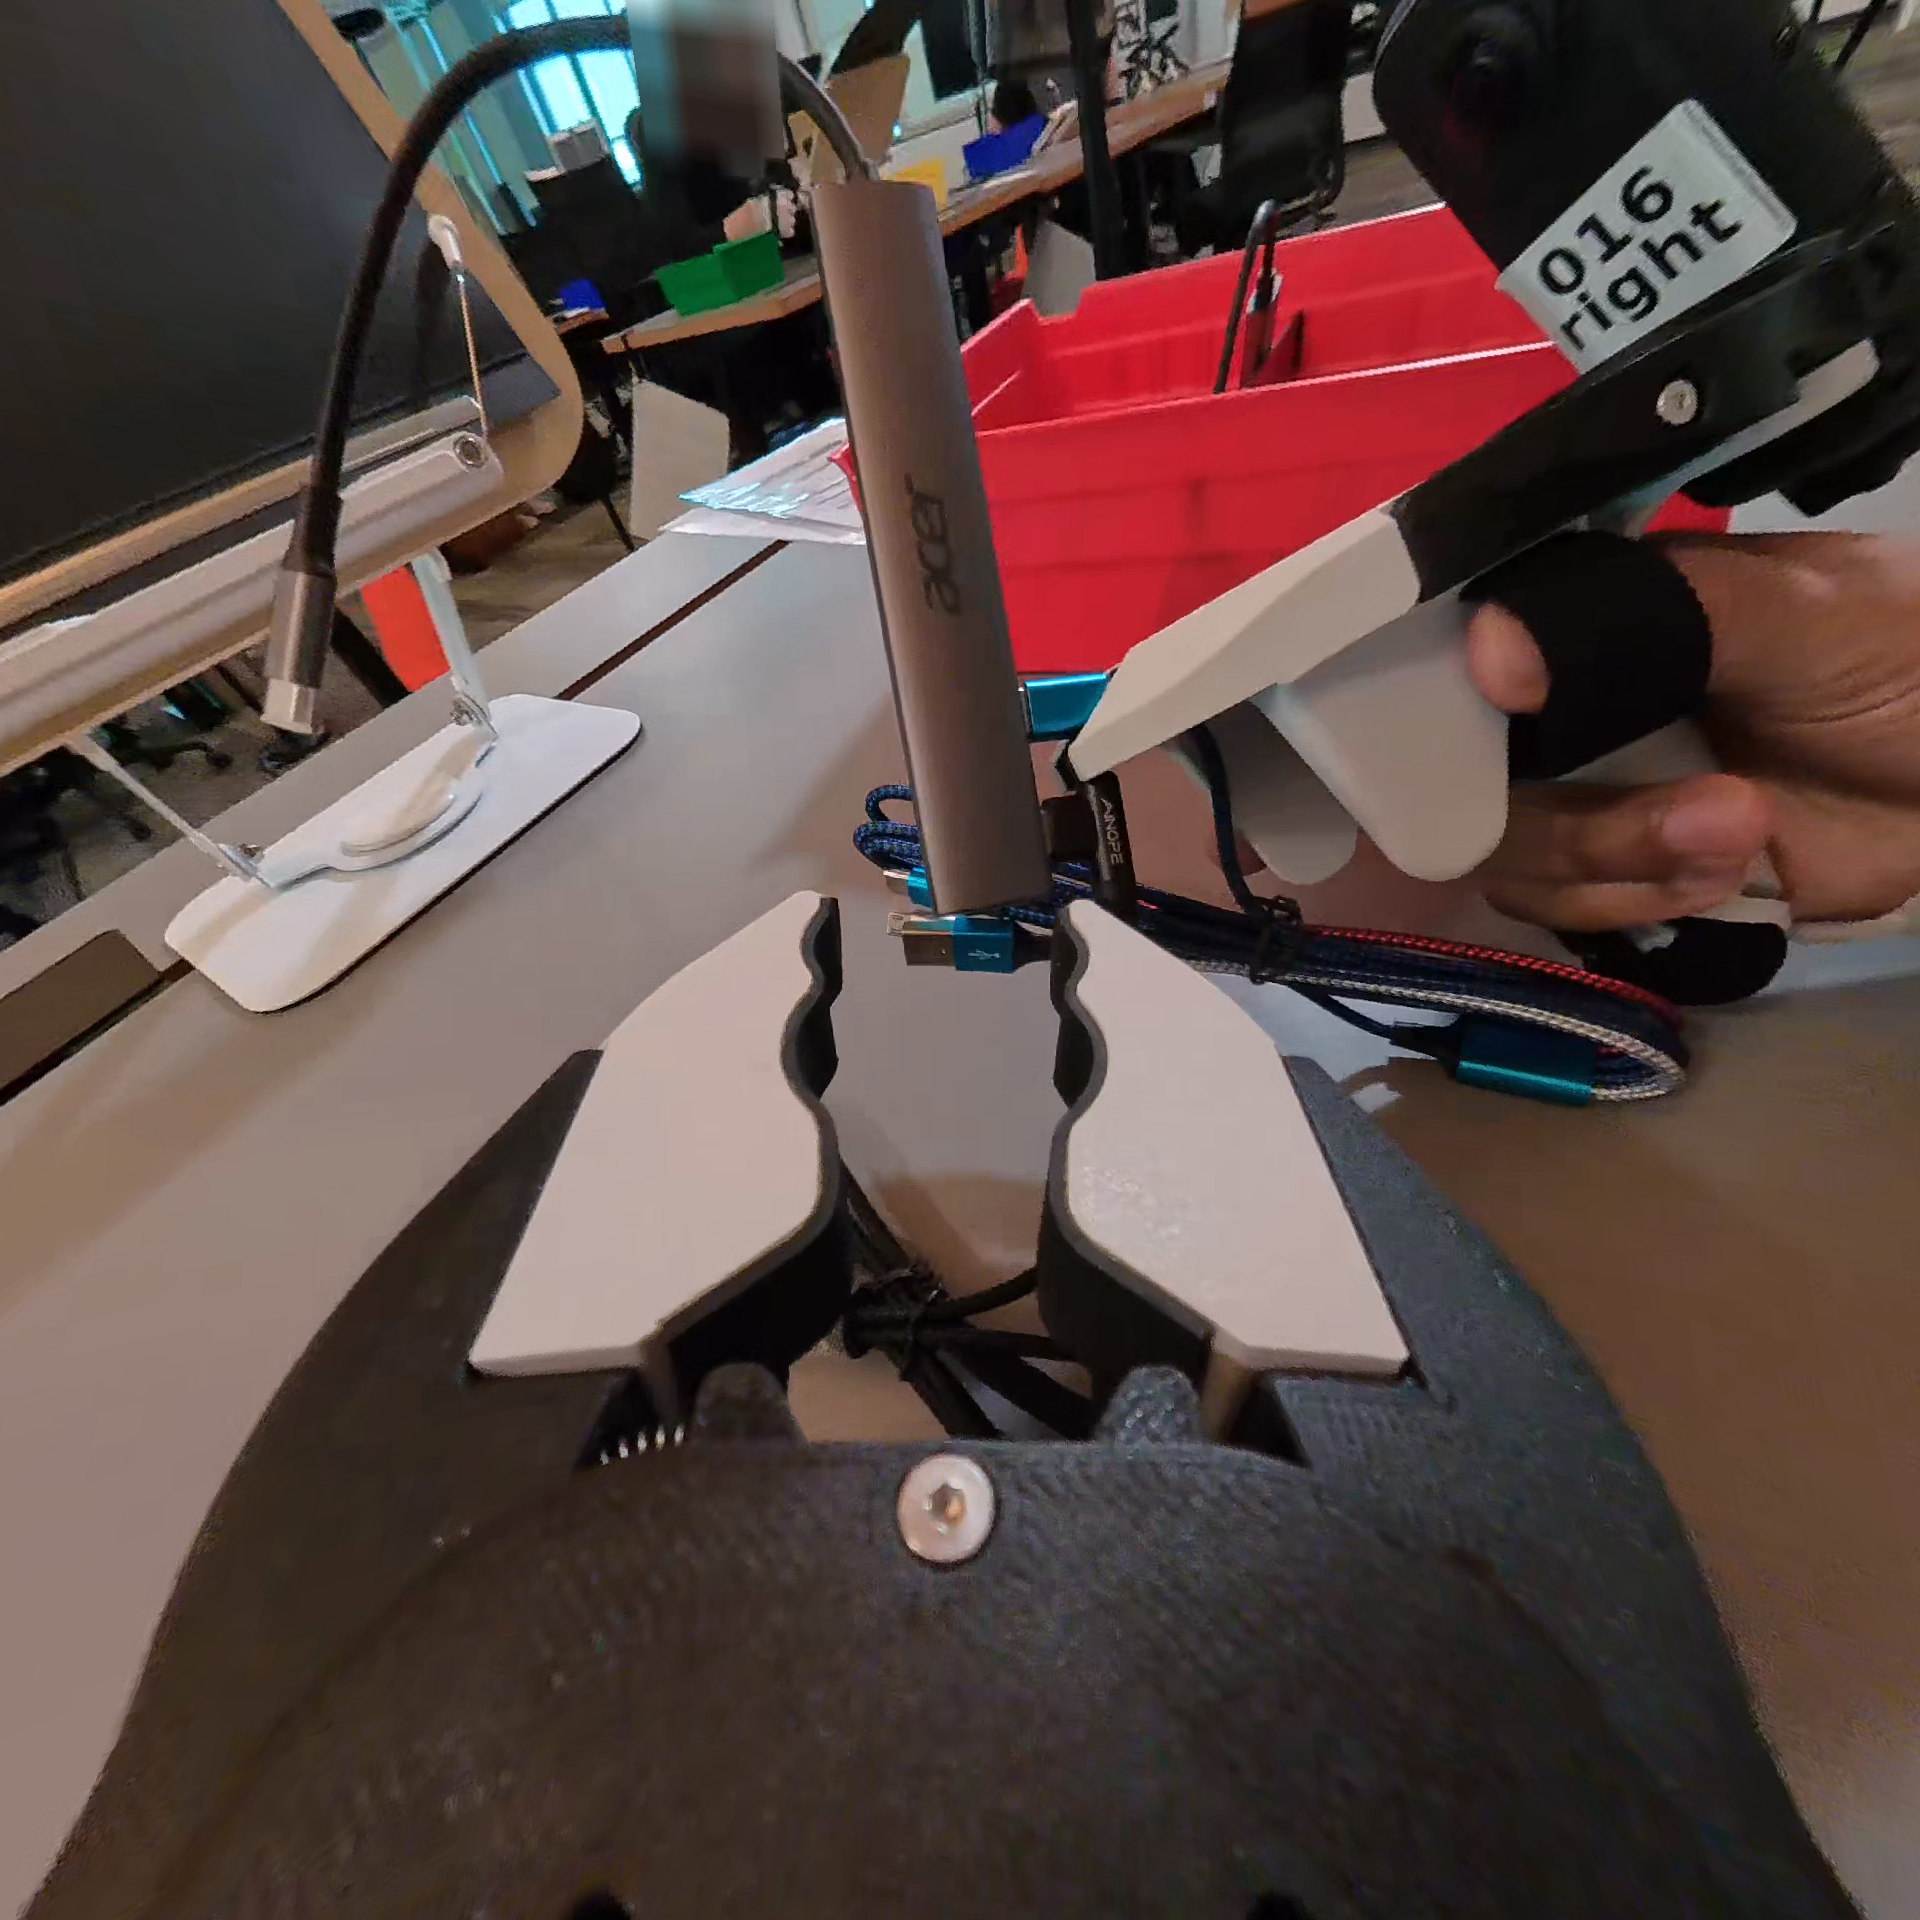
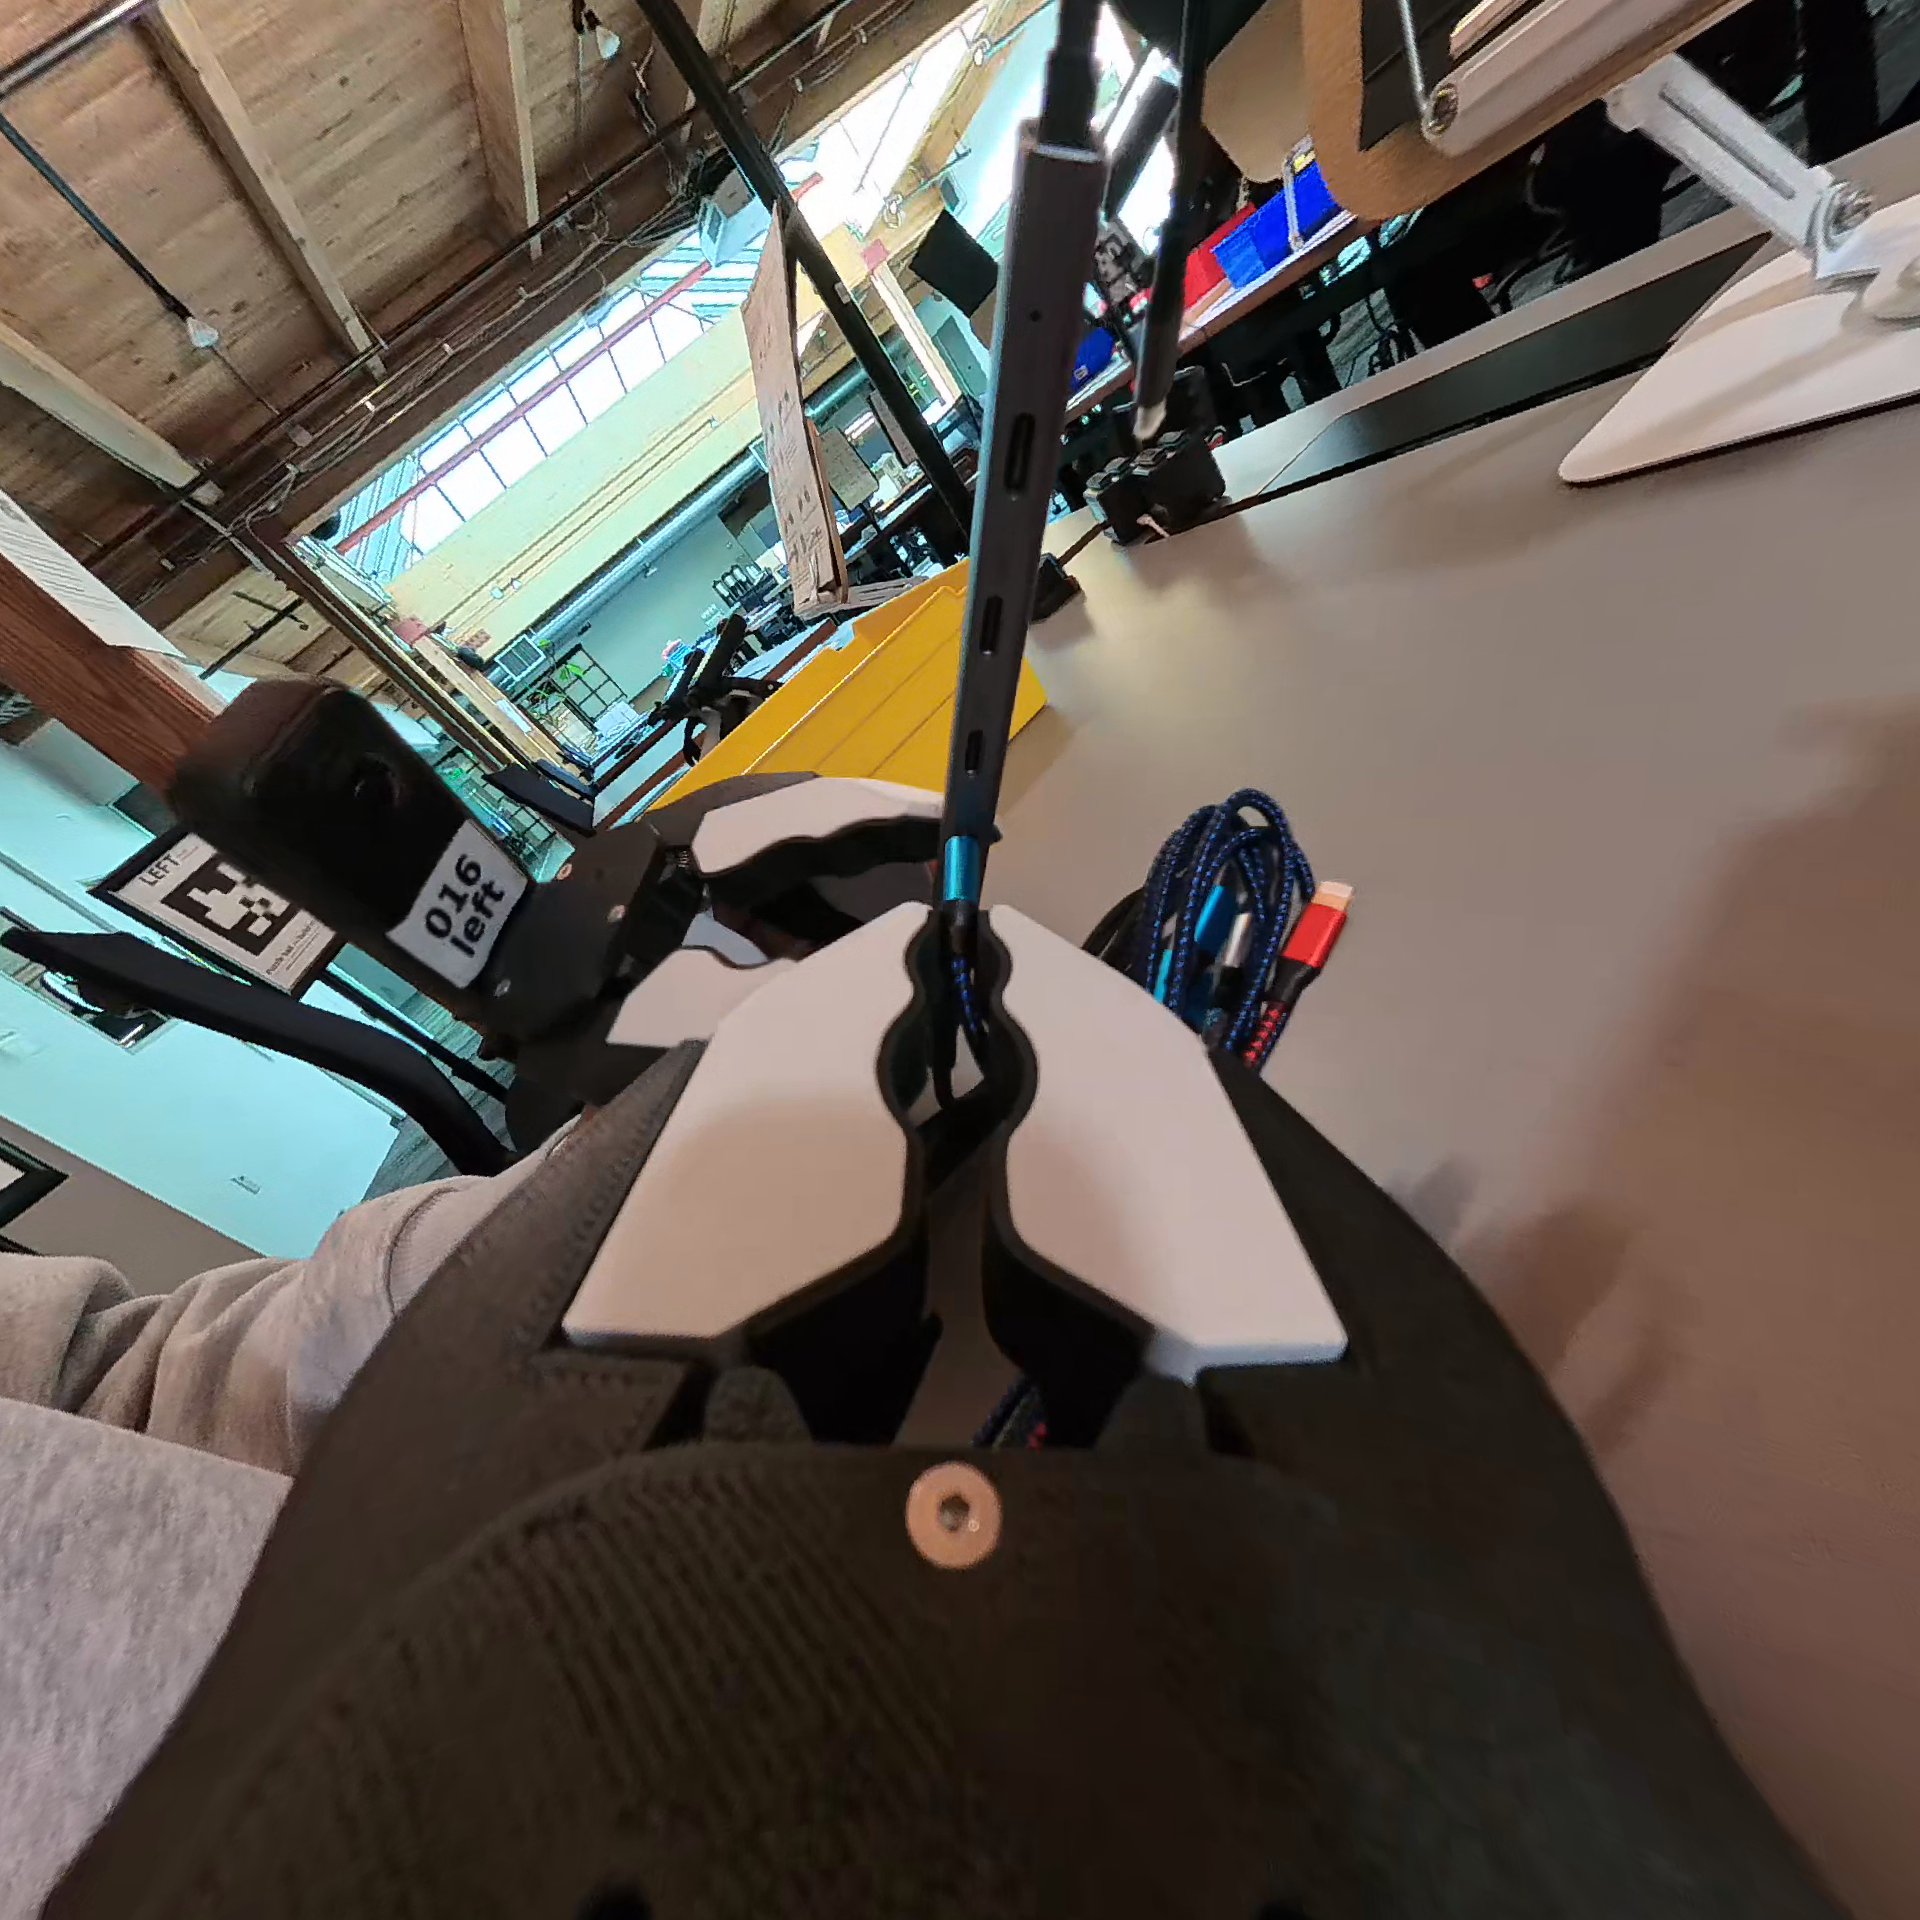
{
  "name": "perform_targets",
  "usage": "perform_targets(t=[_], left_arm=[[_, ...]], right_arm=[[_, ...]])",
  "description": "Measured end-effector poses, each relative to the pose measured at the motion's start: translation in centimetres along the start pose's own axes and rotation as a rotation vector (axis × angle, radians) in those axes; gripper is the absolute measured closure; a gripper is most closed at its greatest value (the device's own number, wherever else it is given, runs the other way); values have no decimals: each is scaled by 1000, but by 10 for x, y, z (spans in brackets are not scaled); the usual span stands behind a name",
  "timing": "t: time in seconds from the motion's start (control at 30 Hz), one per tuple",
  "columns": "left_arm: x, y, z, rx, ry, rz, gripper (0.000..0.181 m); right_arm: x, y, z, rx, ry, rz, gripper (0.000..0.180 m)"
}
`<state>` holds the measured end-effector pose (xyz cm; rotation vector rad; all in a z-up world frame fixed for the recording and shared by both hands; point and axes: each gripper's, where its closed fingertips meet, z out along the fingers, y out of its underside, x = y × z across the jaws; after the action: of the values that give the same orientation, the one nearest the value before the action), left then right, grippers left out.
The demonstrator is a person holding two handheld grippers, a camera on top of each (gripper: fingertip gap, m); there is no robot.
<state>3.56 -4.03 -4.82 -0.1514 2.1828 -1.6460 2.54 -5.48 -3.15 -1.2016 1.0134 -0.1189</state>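
The right gripper (image 2: 954, 925) was pinched on a blue braided cable (image 2: 971, 1013), its blue plug (image 2: 956, 868) seated at the low end of the grey hub (image 1: 925, 540), which stood nearly upright over the grey worktop (image 1: 623, 1039). So the plug looked already in; whether it was fully home, I couldn't tell. The left gripper (image 1: 940, 935) hung spread and empty just below the hub's foot. A bundle of braided cables (image 2: 1236, 935) lay beside them, unplugged. Behind sat a red bin (image 1: 1195, 499), a yellow bin (image 2: 883, 686) and a white monitor stand (image 1: 416, 831), in an open workshop with timber ceiling beams.
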Motion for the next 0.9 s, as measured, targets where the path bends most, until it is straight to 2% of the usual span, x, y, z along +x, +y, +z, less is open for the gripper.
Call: perform_targets(t=[0.33, 0.57, 0.9], left_arm=[[1, 3, 0, -6, 30, -22, 139], [10, 4, 0, -15, 79, -5, 157], [1, -3, -2, 44, 75, -103, 144]], right_arm=[[-3, 4, 3, -25, 19, -68, 174], [-2, 5, 3, -33, 0, -25, 174], [-1, 2, 2, -17, 16, -46, 174]])
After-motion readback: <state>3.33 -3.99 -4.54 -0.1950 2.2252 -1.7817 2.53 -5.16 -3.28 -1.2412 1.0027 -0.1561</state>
